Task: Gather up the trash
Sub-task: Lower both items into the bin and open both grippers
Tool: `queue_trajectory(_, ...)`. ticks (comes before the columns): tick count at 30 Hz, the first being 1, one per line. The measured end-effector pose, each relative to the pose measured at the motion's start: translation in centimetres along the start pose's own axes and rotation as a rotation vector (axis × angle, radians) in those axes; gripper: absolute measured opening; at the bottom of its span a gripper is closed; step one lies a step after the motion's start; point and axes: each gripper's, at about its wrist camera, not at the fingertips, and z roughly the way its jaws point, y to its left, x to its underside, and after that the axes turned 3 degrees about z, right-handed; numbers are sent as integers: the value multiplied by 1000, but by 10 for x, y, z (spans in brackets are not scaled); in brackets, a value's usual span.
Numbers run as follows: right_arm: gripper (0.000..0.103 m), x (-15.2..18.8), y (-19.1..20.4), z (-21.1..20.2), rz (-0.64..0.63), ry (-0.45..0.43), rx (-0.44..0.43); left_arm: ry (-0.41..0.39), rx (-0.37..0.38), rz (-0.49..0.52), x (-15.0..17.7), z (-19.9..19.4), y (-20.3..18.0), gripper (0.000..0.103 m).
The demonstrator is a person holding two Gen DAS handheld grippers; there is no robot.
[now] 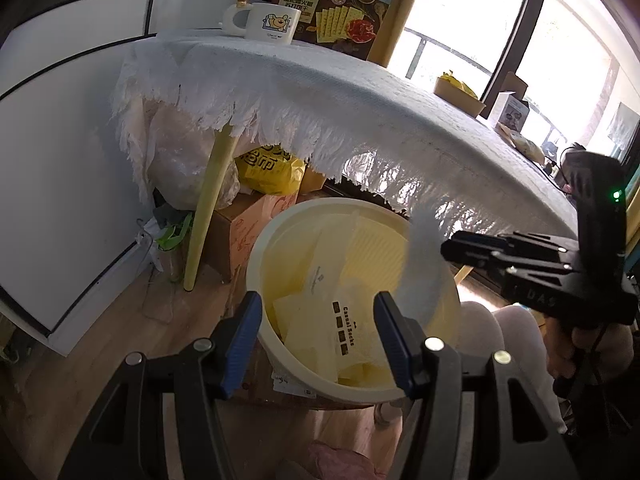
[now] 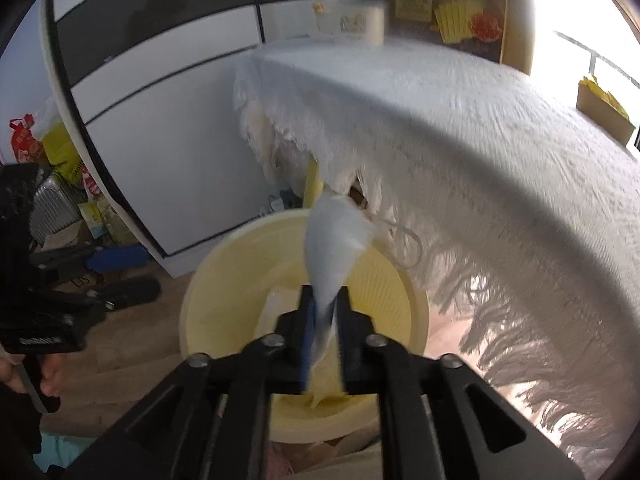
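A pale yellow round bin (image 1: 280, 236) stands on the floor below the table edge, holding several white wrappers, one printed "Casual Socks" (image 1: 348, 330). My left gripper (image 1: 318, 320) is open and empty just above the bin's near rim. My right gripper (image 2: 325, 300) is shut on a light blue face mask (image 2: 332, 236) and holds it over the bin (image 2: 224, 264). The mask's ear loop dangles toward the fringe. In the left wrist view the right gripper (image 1: 448, 248) comes in from the right with the blurred mask (image 1: 424, 264) over the bin.
A table with a white fringed cloth (image 1: 360, 104) overhangs the bin. On it stand a white mug (image 1: 272, 20), a cracker box (image 1: 344, 16) and small cardboard boxes (image 1: 460, 94). Under the table are a yellow leg (image 1: 210, 208), bags and a cardboard box (image 1: 248, 228). White cabinets (image 2: 160, 120) stand left.
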Motion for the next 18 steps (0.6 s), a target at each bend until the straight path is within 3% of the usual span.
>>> queue_trajectory(18, 23, 34, -17, -40, 49, -22, -10, -29, -6, 79, 10, -26, -40, 58)
